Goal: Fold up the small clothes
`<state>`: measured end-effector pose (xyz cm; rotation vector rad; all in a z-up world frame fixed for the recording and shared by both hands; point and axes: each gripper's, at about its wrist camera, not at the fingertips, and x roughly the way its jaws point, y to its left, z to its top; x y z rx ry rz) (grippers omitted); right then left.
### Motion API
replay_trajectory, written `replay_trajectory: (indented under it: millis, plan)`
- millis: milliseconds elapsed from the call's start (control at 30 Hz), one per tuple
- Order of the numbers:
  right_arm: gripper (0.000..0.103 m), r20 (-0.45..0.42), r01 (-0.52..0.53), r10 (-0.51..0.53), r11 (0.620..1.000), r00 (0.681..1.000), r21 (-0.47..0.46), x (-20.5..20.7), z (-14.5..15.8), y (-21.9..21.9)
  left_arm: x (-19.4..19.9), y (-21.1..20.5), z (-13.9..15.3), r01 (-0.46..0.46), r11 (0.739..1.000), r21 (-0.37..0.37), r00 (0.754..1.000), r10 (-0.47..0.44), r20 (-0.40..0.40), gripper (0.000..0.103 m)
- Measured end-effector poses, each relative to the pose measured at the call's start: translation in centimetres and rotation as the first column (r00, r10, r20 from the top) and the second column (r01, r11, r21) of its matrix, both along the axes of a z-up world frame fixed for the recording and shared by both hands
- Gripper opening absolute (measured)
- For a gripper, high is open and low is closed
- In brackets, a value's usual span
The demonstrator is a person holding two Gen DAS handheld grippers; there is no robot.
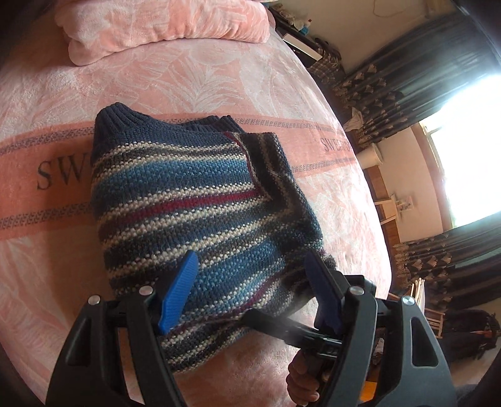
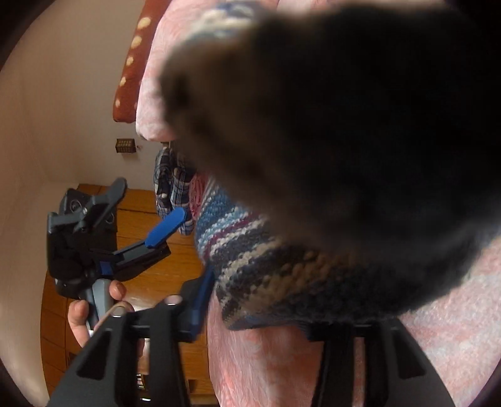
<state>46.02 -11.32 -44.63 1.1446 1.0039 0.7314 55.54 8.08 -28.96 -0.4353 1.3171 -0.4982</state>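
The knitted sweater with blue, white, grey and dark red stripes lies on the pink bed blanket with white leaf shapes. Dark flowery curtains hang at two o'clock.

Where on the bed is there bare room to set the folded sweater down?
Bare pink blanket lies between the striped sweater and the folded pink quilt, and to the sweater's left. The near edge is crowded by the left tongs and the right tongs.
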Motion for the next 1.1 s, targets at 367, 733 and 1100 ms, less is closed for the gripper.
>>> replay_trajectory:
  millis: [367, 733, 1100]
  plan:
    - [0.064, -0.003, 0.072, -0.072, 0.997, 0.997, -0.034, -1.0, 1.0, -4.7, 0.4, -0.3, -3.9, -0.031, 0.998, -0.06, 0.996, 0.026, -0.08, 0.07]
    - [0.024, -0.05, -0.062, 0.049, 0.95, 0.998, -0.306, 3.6, 3.1, -7.9, -3.5, -0.5, -7.2, -0.053, 0.992, -0.114, 0.989, 0.037, -0.144, 0.065]
    - [0.029, 0.089, -0.117, 0.179, 0.874, 0.98, -0.471, 8.6, 8.2, -5.5, -5.9, -1.1, -9.4, -0.043, 0.99, -0.137, 0.987, 0.021, -0.16, 0.067]
